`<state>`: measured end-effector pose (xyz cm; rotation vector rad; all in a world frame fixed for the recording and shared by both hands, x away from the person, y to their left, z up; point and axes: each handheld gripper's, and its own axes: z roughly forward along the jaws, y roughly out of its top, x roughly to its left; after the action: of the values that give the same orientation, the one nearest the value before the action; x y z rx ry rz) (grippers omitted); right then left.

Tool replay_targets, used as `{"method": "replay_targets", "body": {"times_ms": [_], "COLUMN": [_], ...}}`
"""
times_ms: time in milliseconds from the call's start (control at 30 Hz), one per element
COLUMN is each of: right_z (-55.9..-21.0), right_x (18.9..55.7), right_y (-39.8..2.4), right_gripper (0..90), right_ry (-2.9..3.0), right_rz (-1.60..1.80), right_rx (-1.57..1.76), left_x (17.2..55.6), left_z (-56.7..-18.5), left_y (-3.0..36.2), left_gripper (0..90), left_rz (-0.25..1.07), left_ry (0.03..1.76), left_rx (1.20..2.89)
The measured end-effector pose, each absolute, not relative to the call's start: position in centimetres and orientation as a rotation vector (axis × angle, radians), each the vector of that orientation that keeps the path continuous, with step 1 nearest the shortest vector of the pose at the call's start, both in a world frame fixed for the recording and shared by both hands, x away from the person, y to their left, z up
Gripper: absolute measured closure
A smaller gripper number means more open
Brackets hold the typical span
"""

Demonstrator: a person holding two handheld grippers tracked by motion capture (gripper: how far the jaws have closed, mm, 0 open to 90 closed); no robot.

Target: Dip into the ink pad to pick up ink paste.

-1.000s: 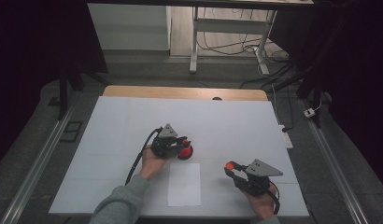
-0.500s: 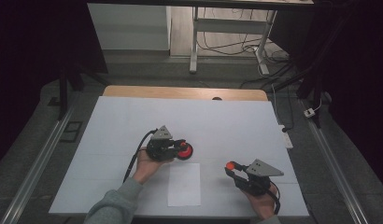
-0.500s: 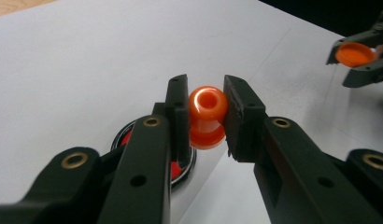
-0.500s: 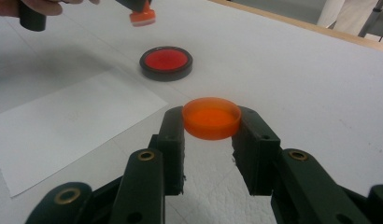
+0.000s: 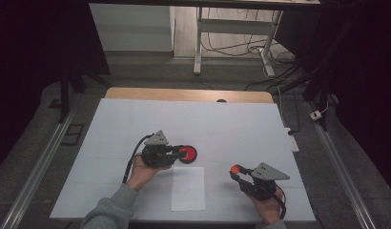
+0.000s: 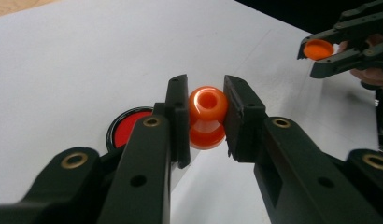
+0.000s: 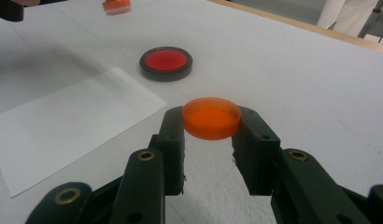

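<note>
An orange knob-shaped stamp (image 6: pixel 207 114) is clamped between the jaws of my left gripper (image 6: pixel 207 120), which is shut on it just above the table. A black round ink pad (image 6: pixel 129 130) with a red centre lies just beyond and left of the stamp. In the high view my left gripper (image 5: pixel 177 153) points right at the ink pad (image 5: pixel 187 154). My right gripper (image 7: pixel 211 125) is shut on a shallow orange lid (image 7: pixel 211 117), held level above the table. It sits at the front right in the high view (image 5: pixel 235 171).
A white sheet of paper (image 5: pixel 188 188) lies flat between the two hands, near the front edge. The white table cover (image 5: pixel 136 119) ends in a wooden strip (image 5: pixel 184 94) at the far side. A power strip (image 5: pixel 292 141) lies off the right edge.
My left gripper has drawn back to the left from the ink pad, rising slightly with the stamp. The ink pad and the right gripper have stayed put.
</note>
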<state>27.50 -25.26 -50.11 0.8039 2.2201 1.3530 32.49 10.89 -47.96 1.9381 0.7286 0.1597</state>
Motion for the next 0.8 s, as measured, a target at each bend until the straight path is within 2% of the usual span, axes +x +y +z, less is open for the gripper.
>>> {"method": "replay_targets", "body": {"times_ms": [800], "right_z": [-50.1], "right_x": [27.4], "right_y": [-25.3], "right_gripper": [64.2], "right_ry": [2.226], "right_rz": [1.362], "right_rx": [0.788], "left_x": [31.1], "left_z": [-47.5], "left_y": [11.2], "left_gripper": [72.5], "left_rz": [0.087], "left_ry": [0.646], "left_rx": [1.949]}}
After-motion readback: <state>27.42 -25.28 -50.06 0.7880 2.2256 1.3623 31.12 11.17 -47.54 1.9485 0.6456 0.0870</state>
